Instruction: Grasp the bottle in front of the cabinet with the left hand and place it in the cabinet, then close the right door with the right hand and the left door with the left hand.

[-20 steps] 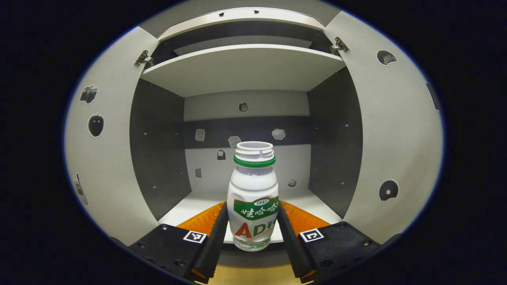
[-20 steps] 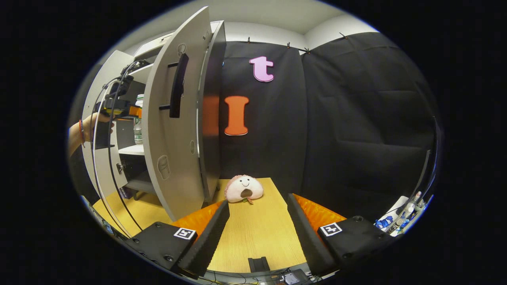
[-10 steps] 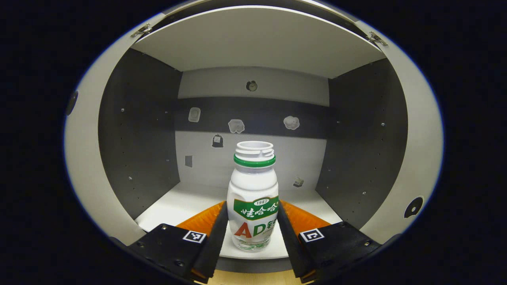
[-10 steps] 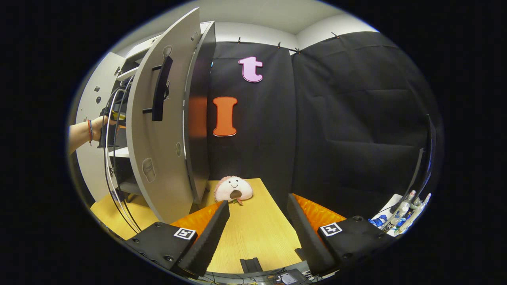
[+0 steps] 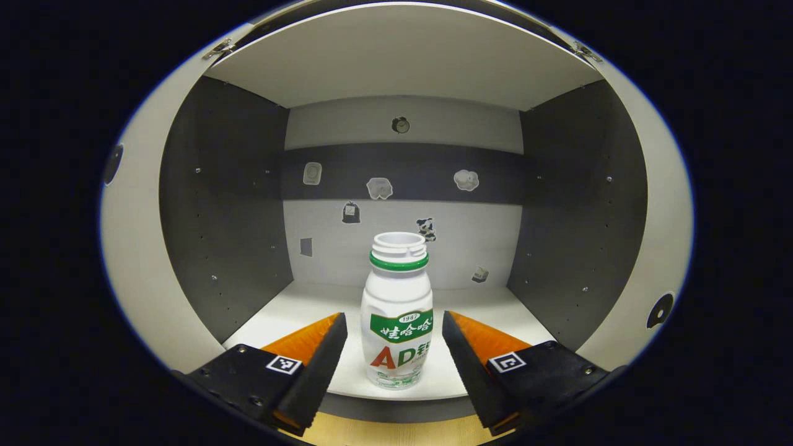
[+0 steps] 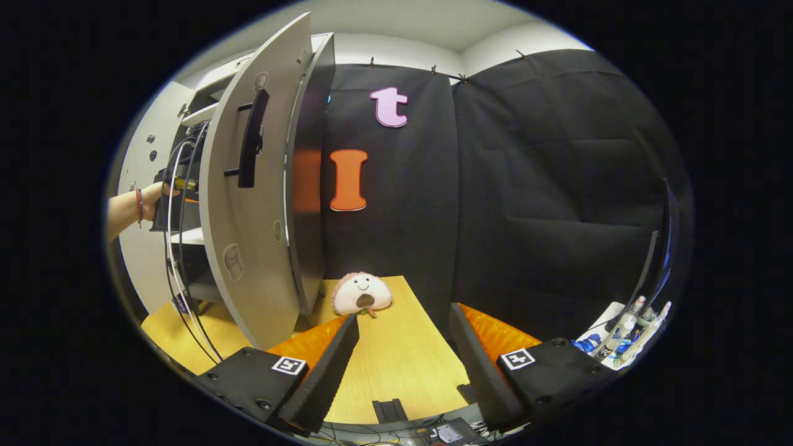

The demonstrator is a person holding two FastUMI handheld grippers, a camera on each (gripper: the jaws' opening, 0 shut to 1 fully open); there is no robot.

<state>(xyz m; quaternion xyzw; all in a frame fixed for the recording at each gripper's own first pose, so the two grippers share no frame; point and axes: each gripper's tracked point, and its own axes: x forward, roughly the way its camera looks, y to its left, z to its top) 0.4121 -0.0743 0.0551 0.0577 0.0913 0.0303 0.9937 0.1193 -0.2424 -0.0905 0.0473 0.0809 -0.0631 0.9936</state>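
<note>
bottle standing on the cabinet shelf

the bottle (image 5: 396, 310) stands upright near the front edge of the cabinet (image 5: 223, 204) shelf. the left gripper (image 5: 391, 347) has its fingers spread either side, not touching. the right gripper (image 6: 403, 359) hangs open and empty over the wooden table (image 6: 396, 365), beside the open right door (image 6: 248, 248).

cabinet stickers (image 5: 379, 188) too small, hand (image 6: 150, 197) behind door (image 6: 248, 204)

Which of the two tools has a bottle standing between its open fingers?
The left tool: the bottle stands on the cabinet shelf in the gap between its fingers, untouched. The right tool has only bare table between its fingers.
</note>
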